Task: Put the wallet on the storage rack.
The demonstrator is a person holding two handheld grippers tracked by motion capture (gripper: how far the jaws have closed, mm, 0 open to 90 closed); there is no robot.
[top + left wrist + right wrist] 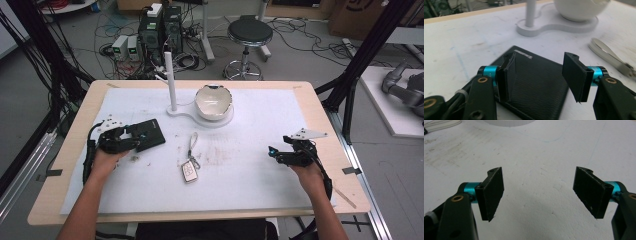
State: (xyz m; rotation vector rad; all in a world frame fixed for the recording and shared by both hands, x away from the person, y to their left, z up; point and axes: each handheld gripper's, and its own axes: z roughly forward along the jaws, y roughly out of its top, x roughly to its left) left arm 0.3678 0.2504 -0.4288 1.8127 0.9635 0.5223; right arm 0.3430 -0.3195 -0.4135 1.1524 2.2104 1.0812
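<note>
At the left of the high view, the left gripper [131, 134] rests low over the near end of a black wallet [147, 134] that lies flat on the white mat [250, 175]. Seen along its own camera, the left gripper [541, 72] has its jaws parted, one pad at the wallet's [536, 82] left edge and the other clear above its right side; neither presses on it. Above the wallet in that frame stands a white stand [554, 25] with a post and a bowl [579, 8], and a strap [609, 56] crosses the right edge.

Near the centre of the high view a car key [189, 171] lies on the mat, its strap running up toward the stand [200, 117] and bowl [214, 102]. Over at the right, the right gripper [274, 152] sits on bare mat, well apart from the key. Its own view shows the right gripper [539, 192] with jaws spread wide and nothing between them.
</note>
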